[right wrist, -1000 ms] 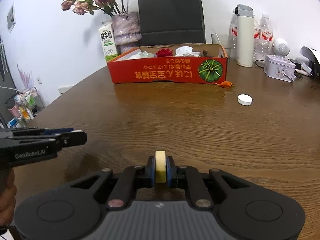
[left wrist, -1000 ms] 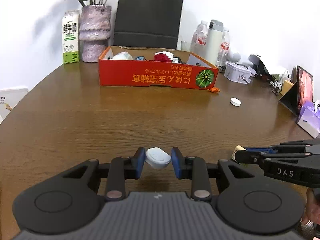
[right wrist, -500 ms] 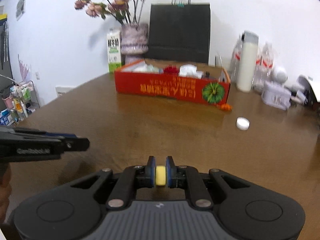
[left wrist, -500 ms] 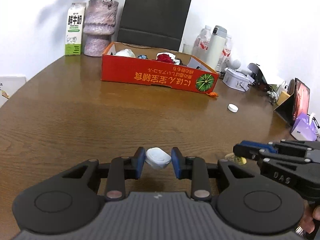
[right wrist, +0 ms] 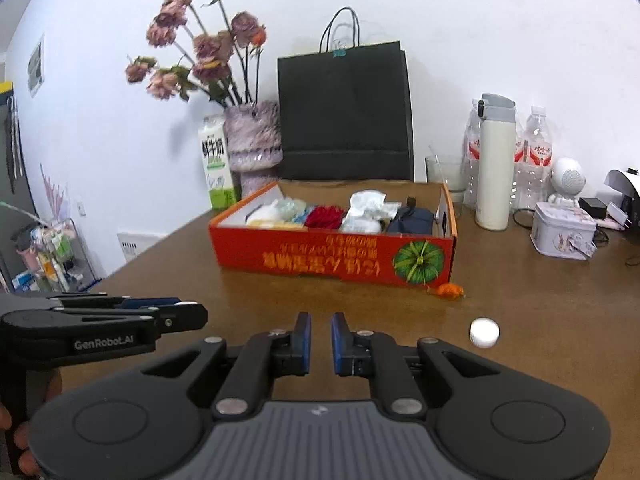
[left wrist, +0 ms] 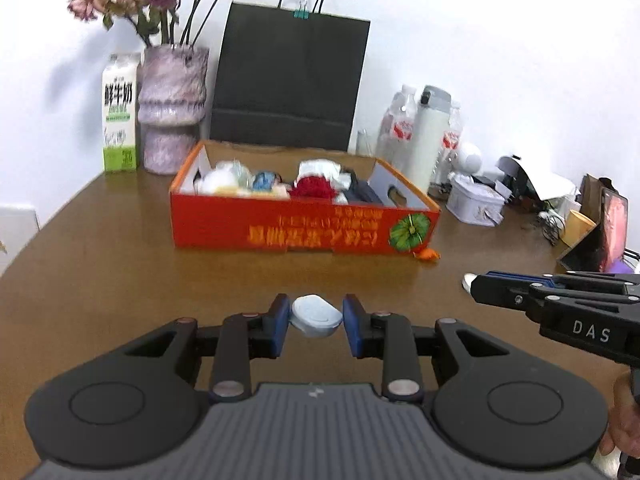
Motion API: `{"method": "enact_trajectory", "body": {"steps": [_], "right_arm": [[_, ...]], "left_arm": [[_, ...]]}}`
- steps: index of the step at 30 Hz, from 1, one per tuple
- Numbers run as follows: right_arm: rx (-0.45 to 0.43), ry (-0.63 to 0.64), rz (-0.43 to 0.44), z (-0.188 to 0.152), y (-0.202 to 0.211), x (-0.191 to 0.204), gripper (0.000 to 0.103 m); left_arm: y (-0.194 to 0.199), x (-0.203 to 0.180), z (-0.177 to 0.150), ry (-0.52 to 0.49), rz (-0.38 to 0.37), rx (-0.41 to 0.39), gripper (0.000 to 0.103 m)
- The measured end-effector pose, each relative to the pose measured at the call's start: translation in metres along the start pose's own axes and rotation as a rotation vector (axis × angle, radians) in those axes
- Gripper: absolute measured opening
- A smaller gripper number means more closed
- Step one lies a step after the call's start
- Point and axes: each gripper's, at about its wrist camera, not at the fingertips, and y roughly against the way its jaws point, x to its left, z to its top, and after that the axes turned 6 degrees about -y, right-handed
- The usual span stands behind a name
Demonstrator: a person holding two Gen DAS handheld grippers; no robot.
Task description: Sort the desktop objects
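Observation:
My left gripper (left wrist: 316,318) is shut on a small pale blue-white oval case (left wrist: 316,315), held above the brown table, short of the red cardboard box (left wrist: 304,236). The box holds several items: white wads, a red pom-pom, a dark pouch. My right gripper (right wrist: 320,338) shows a narrow gap between its blue pads with nothing between them; it also shows at the right of the left wrist view (left wrist: 480,290). The yellow piece it held earlier is not in view. A white cap (right wrist: 485,333) and a small orange object (right wrist: 450,291) lie on the table near the box's right corner.
Behind the box stand a black paper bag (left wrist: 288,80), a purple vase with dried flowers (left wrist: 172,108) and a milk carton (left wrist: 119,116). A white thermos (right wrist: 496,164), bottles, a tin (right wrist: 562,236) and cables crowd the right side.
Both grippers have risen and moved toward the box. The yellow piece that sat between the right gripper's pads is gone and the pads now stand slightly apart. The left still holds the case.

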Motion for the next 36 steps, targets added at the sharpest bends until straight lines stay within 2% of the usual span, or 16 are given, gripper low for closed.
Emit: {"method": "enact_trajectory", "body": {"steps": [4,10,11,13,15,16,17,18,22,23,24,27,29,32,36], "right_arm": [[-0.005,-0.031,0.025,0.020,-0.017,-0.017,0.009],[-0.028,-0.096,0.041,0.066,-0.051,-0.048,0.005],[-0.018,-0.096,0.029,0.073,-0.058,-0.053,0.005],[0.054,-0.104,0.045,0.082,-0.071,-0.063,0.007],[0.109,-0.086,0.100,0.070,-0.067,-0.064,0.014],[0.122,-0.056,0.119,0.059,-0.059,-0.061,0.018],[0.137,-0.038,0.132,0.045,-0.050,-0.057,0.028],[0.166,-0.012,0.148,0.025,-0.040,-0.050,0.031],[0.252,0.040,0.127,-0.036,-0.011,-0.028,0.031],[0.233,0.048,0.122,-0.044,-0.003,-0.022,0.033],[0.198,0.055,0.118,-0.050,0.007,-0.016,0.034],[0.202,0.026,0.135,-0.056,0.012,-0.009,0.034],[0.221,0.024,0.133,-0.061,0.011,-0.002,0.034],[0.224,0.065,0.094,-0.076,0.014,0.010,0.033],[0.178,0.070,0.044,-0.087,0.028,0.017,0.034]], "left_arm": [[-0.015,0.004,0.018,-0.001,0.017,-0.031,0.030],[-0.056,0.021,0.065,0.020,0.019,-0.030,0.030],[-0.064,0.024,0.075,0.021,0.026,-0.026,0.030],[-0.072,0.030,0.085,0.035,0.031,-0.006,0.030],[-0.067,0.034,0.084,0.041,0.019,-0.019,0.030],[-0.062,0.035,0.079,0.039,0.018,-0.027,0.030],[-0.056,0.034,0.072,0.037,0.017,-0.029,0.030],[-0.051,0.033,0.065,0.032,0.015,-0.024,0.030],[-0.024,0.026,0.030,0.044,-0.004,-0.007,0.030],[-0.018,0.025,0.021,0.051,-0.005,0.002,0.030],[-0.011,0.024,0.014,0.059,-0.006,0.012,0.030],[0.008,0.019,0.000,0.063,-0.033,0.018,0.030],[0.019,0.014,-0.007,0.039,-0.009,0.022,0.030],[0.038,0.008,-0.023,0.021,-0.012,0.037,0.030],[0.057,0.005,-0.044,0.034,-0.025,0.059,0.030]]}}
